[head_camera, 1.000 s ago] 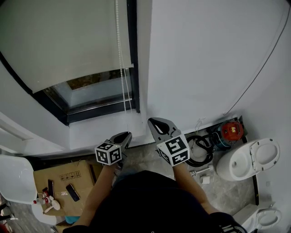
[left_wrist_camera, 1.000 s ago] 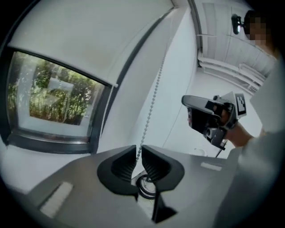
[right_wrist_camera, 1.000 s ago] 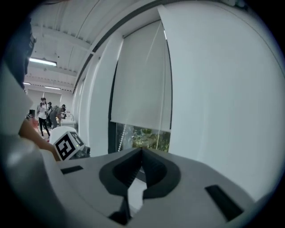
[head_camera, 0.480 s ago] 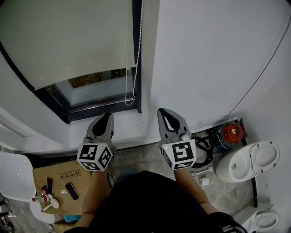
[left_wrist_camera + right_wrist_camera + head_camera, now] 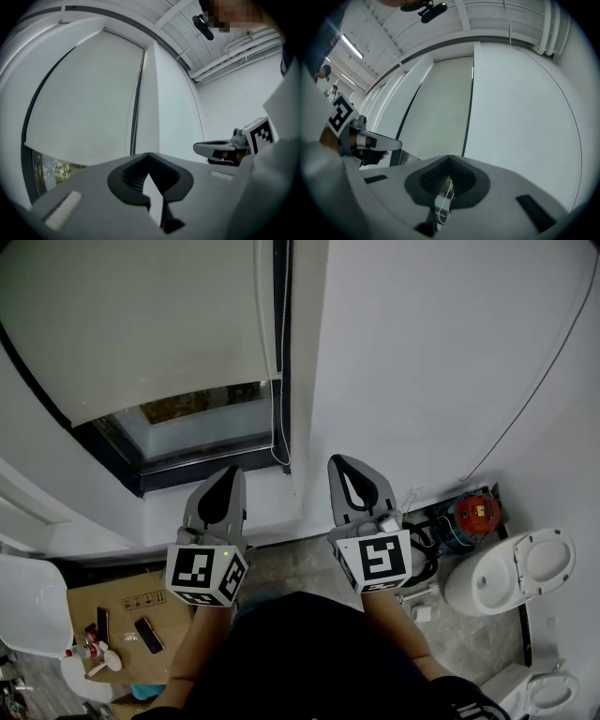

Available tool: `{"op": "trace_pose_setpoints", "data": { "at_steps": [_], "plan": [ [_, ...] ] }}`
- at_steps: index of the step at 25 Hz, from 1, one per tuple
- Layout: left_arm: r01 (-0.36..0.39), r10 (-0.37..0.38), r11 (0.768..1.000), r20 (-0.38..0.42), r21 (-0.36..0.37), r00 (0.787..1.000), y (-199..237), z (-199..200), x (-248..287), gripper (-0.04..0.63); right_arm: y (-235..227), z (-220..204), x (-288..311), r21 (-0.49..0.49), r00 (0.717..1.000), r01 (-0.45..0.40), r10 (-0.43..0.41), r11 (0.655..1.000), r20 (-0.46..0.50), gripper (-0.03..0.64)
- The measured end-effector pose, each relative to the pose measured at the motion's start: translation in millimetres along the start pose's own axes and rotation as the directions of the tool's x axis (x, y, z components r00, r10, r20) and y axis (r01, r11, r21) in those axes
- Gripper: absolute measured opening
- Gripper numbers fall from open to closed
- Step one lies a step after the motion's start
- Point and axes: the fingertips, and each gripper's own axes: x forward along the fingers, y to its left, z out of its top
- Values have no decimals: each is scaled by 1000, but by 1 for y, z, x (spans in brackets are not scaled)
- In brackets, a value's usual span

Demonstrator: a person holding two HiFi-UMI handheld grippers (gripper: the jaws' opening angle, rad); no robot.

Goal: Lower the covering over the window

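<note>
The off-white fabric roller blind (image 5: 141, 324) hangs over the upper and larger part of the dark-framed window (image 5: 282, 352). Its lower edge stops short of the bottom of the frame, so a strip of bare glass (image 5: 202, 423) shows beneath it, with greenery outside. A thin white bead cord (image 5: 278, 409) runs down the right side of the window, just beside the frame, and its loop ends near the lower corner. The left tool (image 5: 228, 474) is held out level below the glass, in front of the white sill (image 5: 178, 512). Its jaws have just closed, they meet at the tips, and there is nothing between them. The right tool (image 5: 349, 463) is held level beside it, in front of the plain white wall (image 5: 422, 352) to the right of the window. Its jaws are also pressed together and empty. The cord can be seen through the gap behind the right tool's tips, but it hangs farther off and touches neither tool. On the floor to the right are a white toilet (image 5: 511, 568) with its lid up, a small red device (image 5: 478, 510) and a coil of black hose (image 5: 419, 554). A brown cardboard box (image 5: 131, 601) lies at the lower left.
</note>
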Motion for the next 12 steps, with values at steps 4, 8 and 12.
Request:
{"op": "trace_pose_setpoints", "data": {
  "at_steps": [4,8,12],
  "plan": [
    [3,-3,1000,3,2,1000,-5,1,-3,11,3,0,-3,-5,1000,-8,8,1000,-7,12],
    [3,-3,1000,6,5,1000,-4,2,-6,11,6,1,1,-10,1000,-10,10,1000,10,12],
    [7,-7,1000,7,4,1000,-4,2,-7,11,8,2,0,-22,1000,-16,16,1000,6,12]
  ]
}}
